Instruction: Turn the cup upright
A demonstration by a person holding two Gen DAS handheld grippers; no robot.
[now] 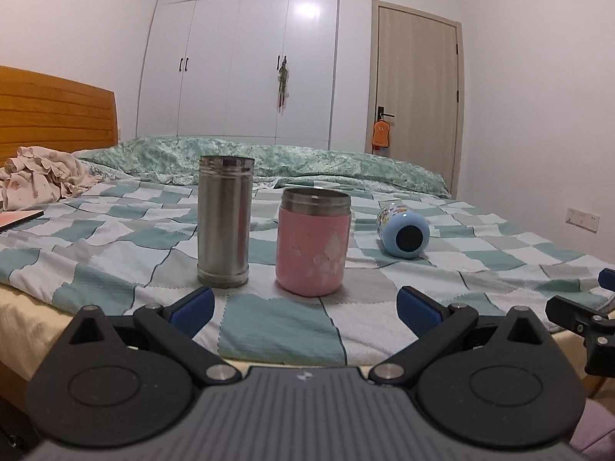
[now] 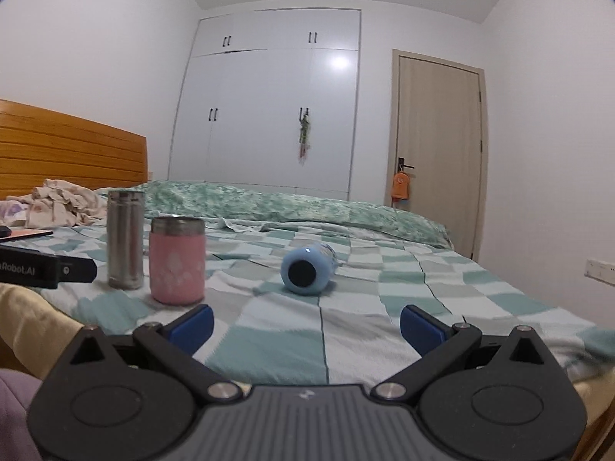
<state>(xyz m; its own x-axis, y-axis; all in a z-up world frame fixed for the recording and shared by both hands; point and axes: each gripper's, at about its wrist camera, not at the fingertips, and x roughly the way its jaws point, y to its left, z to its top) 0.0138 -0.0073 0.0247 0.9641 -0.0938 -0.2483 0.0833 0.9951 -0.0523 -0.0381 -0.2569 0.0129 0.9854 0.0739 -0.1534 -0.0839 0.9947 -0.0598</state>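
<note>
A light blue cup [image 1: 404, 230] lies on its side on the checked bedspread, its dark round base facing me; it also shows in the right wrist view [image 2: 307, 268]. A pink cup [image 1: 312, 241] with a steel rim and a tall steel cup [image 1: 224, 222] stand upright to its left, as the right wrist view shows for the pink cup [image 2: 177, 260] and the steel cup [image 2: 125, 239]. My left gripper [image 1: 305, 309] is open and empty, near the bed's front edge before the pink cup. My right gripper [image 2: 307, 326] is open and empty, in front of the blue cup.
The checked bedspread [image 1: 269, 319] covers the bed. A crumpled cloth [image 1: 42, 176] and a flat pink book [image 1: 19, 219] lie at the left by the wooden headboard [image 1: 54, 111]. A green duvet [image 1: 269, 161] runs along the back. A wardrobe and door stand behind.
</note>
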